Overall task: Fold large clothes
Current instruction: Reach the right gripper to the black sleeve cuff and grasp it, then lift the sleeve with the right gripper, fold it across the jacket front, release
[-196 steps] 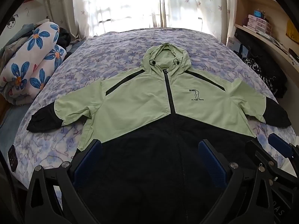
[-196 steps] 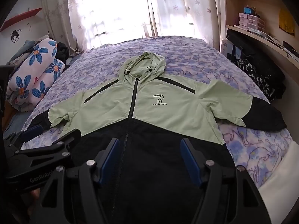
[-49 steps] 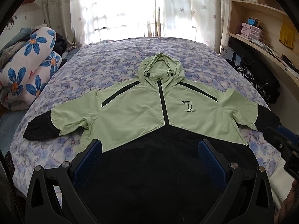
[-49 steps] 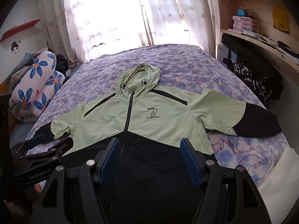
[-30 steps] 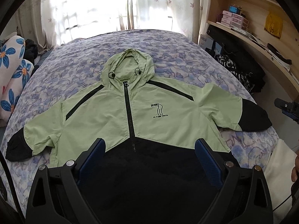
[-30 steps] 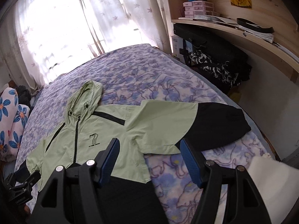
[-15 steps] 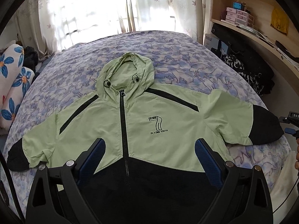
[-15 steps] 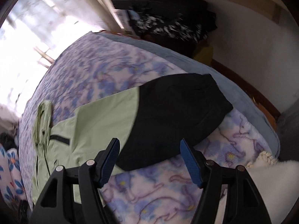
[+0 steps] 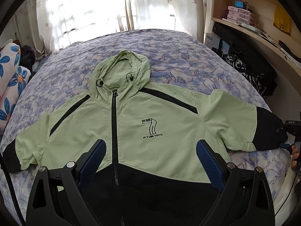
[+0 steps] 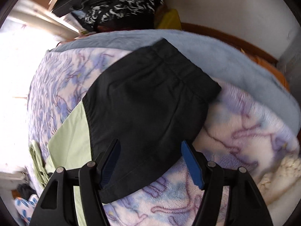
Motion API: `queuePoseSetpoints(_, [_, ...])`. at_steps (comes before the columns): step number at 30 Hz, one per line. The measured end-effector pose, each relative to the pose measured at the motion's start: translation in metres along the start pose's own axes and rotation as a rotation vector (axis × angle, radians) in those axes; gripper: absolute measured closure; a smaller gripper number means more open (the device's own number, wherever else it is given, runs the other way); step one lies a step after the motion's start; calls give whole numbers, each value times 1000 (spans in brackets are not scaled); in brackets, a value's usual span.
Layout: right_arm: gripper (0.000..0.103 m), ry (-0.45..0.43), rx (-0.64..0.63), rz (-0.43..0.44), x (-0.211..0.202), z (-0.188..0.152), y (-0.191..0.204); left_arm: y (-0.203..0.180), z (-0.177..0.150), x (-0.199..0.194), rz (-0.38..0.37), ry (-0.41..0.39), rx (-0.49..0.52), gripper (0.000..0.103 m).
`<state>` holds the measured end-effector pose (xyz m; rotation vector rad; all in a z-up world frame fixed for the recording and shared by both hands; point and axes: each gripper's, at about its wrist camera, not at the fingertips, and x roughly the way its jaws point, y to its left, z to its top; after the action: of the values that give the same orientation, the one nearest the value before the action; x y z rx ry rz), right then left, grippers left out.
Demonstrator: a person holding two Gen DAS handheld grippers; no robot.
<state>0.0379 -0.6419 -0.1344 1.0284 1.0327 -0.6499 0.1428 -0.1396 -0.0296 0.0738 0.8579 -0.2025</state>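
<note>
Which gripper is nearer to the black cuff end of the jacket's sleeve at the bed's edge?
Right. The right gripper hovers open directly over the black cuff end, framing it. The left gripper is open over the green and black jacket body, well away from that sleeve.

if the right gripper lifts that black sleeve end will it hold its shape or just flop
Probably flops: the sleeve lies flat and creased on the blanket, so the cloth looks thin and limp. It likely feels light, and the rest of the jacket may drag along. The right gripper is open over it.
</note>
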Motion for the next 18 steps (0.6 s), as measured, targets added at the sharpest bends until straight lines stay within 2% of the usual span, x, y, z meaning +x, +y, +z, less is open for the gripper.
queuePoseSetpoints(6, [36, -3, 79, 21, 8, 1, -20, -11, 6, 19, 2, 6, 31, 8])
queuePoseSetpoints(10, [37, -35, 86, 14, 10, 0, -20, -16, 9, 37, 35, 40, 26, 10])
queuePoseSetpoints(11, [42, -49, 82, 4, 10, 0, -19, -17, 9, 42, 27, 52, 26, 17])
queuePoseSetpoints(12, [53, -65, 74, -6, 11, 1, -18, -17, 9, 47, 15, 67, 26, 30])
queuePoseSetpoints(13, [61, -76, 61, -16, 12, 2, -17, -16, 8, 51, 5, 81, 25, 37])
queuePoseSetpoints(14, [82, -83, 51, -22, 12, 4, -18, -15, 7, 54, -8, 96, 21, 47])
queuePoseSetpoints(15, [94, -95, 50, -1, 10, 5, -18, -12, 6, 57, -29, 111, 11, 51])
queuePoseSetpoints(18, [96, -210, 6, 55, -17, -5, -5, -3, 2, 59, -56, 131, -17, 51])
